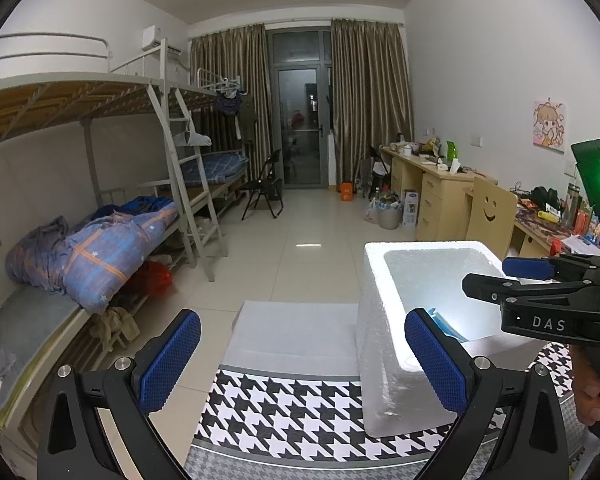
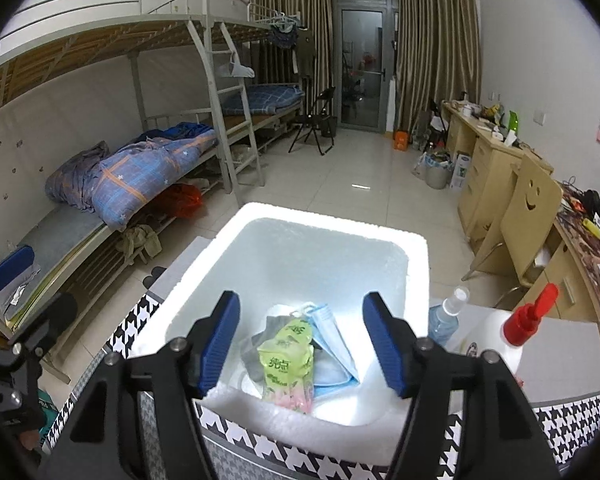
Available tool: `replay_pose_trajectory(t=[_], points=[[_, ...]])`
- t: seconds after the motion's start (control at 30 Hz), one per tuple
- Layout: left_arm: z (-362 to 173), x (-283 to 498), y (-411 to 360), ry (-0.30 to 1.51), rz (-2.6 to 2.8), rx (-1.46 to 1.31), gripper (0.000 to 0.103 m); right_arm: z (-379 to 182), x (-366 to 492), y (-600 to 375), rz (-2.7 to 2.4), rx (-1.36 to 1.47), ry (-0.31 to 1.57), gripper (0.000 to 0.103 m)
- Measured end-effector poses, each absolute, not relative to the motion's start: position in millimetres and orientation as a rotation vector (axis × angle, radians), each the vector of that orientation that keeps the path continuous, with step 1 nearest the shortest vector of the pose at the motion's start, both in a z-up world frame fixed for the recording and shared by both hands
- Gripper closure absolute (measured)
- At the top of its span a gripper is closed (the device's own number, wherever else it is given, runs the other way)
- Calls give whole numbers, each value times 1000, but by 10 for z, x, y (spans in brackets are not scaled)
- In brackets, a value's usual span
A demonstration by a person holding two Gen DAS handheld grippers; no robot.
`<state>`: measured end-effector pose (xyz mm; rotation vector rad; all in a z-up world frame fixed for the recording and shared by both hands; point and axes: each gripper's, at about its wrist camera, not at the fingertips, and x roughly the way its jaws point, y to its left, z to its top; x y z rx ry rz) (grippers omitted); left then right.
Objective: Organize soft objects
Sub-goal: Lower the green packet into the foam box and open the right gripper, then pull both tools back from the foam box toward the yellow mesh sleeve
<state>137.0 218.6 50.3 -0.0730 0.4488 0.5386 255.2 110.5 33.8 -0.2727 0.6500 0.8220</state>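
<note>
A white foam box (image 2: 414, 264) stands on the houndstooth-patterned table (image 2: 572, 420). Inside it lie a green tissue pack (image 2: 288, 360), a blue face mask (image 2: 334, 346) and a grey cloth (image 2: 256, 344), all heaped together at the near end. My right gripper (image 2: 302, 344) hovers open over the box. The pack lies below and between its blue pads without touching them. In the left wrist view the right gripper (image 1: 500, 276) reaches over the box (image 1: 384, 360) from the right. My left gripper (image 1: 304, 360) is open and empty, left of the box.
A clear spray bottle (image 2: 446, 316) and a white bottle with a red cap (image 2: 532, 316) stand right of the box. A flat white foam sheet (image 1: 296, 332) lies beyond the table's far edge. Bunk beds (image 1: 100, 240) line the left wall, desks and a chair (image 1: 492, 208) the right.
</note>
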Motion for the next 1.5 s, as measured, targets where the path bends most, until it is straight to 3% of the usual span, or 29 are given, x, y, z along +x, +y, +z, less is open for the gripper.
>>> replay_pose_trajectory(t=[0.2, 0.27, 0.33, 1.5], points=[[534, 1336, 2147, 441, 538, -69, 1, 427, 2492, 1009, 823, -262, 632, 33], [553, 1323, 2119, 436, 537, -64, 1, 451, 2453, 971, 819, -261, 616, 22], [572, 1307, 2082, 429, 537, -60, 1, 478, 2413, 926, 810, -261, 593, 20], [726, 933, 1325, 390, 483, -3, 1, 681, 1862, 28, 799, -206, 493, 20]])
